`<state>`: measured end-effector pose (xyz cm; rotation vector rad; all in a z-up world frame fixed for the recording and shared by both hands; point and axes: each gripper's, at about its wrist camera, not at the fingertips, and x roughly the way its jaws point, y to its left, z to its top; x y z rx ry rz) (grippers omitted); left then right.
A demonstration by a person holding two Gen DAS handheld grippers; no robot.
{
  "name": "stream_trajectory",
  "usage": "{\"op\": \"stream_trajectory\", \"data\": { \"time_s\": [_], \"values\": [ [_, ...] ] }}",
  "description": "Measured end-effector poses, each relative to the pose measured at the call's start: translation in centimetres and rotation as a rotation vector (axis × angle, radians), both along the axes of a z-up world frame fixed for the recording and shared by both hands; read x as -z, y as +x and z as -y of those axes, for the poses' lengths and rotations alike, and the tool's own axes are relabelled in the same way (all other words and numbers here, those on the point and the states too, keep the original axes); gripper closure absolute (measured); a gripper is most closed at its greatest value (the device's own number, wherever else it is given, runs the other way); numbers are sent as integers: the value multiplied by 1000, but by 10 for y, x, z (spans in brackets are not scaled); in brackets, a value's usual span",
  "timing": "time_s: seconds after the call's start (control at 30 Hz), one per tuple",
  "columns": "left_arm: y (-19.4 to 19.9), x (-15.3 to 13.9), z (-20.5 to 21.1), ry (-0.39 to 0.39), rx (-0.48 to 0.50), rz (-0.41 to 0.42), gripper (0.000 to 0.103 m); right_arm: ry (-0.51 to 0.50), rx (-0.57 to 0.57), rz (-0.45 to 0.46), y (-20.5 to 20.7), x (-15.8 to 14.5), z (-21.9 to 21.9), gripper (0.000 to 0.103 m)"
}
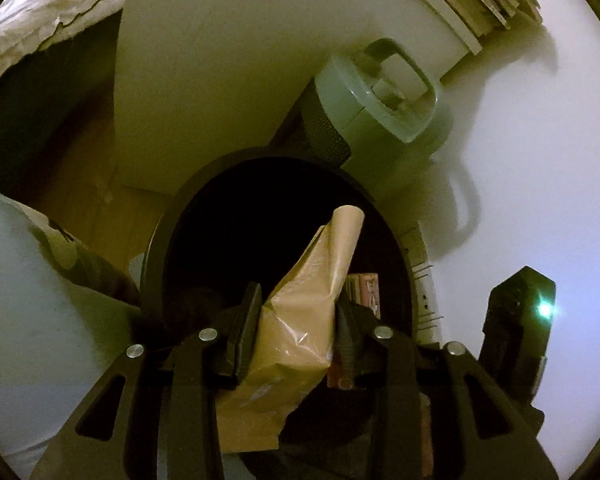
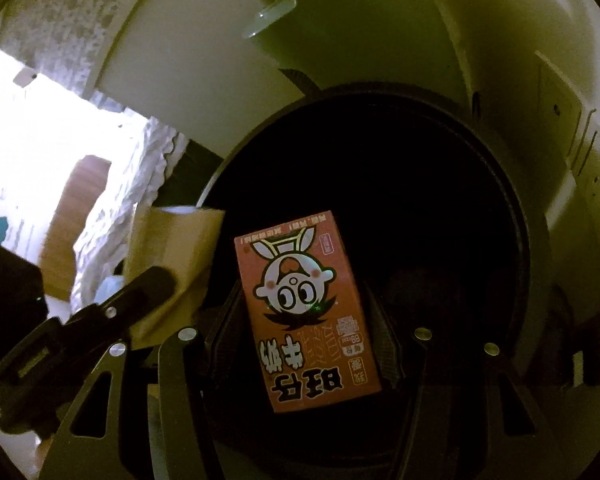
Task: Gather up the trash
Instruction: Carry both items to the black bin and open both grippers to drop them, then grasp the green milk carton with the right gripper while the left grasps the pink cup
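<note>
over the black bin's rim point(image 2: 380, 96), left tongs point(image 1: 296, 320) clamp a tan bag point(image 1: 300, 304); right tongs point(image 2: 304, 320) clamp a red carton point(image 2: 308, 308).

The black bin point(image 2: 532, 264) mouth is wide and dark; most of its opening is free, esp. the far and right part. Near edge is crowded: left claw point(image 1: 296, 320) w/ a tan bag point(image 1: 300, 304) and right claw point(image 2: 300, 320) w/ a red milk carton point(image 2: 304, 304) sit side by side over it. Beyond the rim a grey-green appliance point(image 1: 380, 96) and white panel point(image 1: 220, 80) block the far side. White wall point(image 1: 540, 160) closes the right; bare wood floor point(image 1: 100, 208) lies left of the bin.
</note>
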<state>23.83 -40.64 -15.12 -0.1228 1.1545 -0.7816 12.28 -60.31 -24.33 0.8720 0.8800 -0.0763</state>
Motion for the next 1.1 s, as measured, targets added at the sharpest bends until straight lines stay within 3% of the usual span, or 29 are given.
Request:
{"op": "stream_trajectory", "data": {
  "time_s": [0.07,0.17,0.3,0.4,0.53,0.73,0.87,1.0,1.1],
  "values": [
    [-1,-1,1,9,3,4,64,-4,5,4,-1,-3,1,35],
    [-4,-5,1,20,11,22,58,4,15,19,-4,-7,1,30],
    [-14,-18,-10,28,-9,78,28,-6,9,33,-3,-10,-3,30],
    [-21,-28,-21,21,-21,97,28,-24,4,64,-4,-15,-8,30],
    [-41,-53,-54,-11,-56,143,28,-27,-7,172,-9,-27,-17,30],
    [-96,-94,-135,-18,-115,274,23,-67,-96,298,-16,-46,-53,30],
    [-136,-108,-213,22,-212,329,23,-110,-196,395,-30,-68,-92,30],
    [-166,-106,-298,82,-353,344,23,-190,-337,510,-56,-103,-136,30],
    [-175,-91,-372,129,-495,274,23,-243,-483,571,-74,-128,-175,30]
  ]
}}
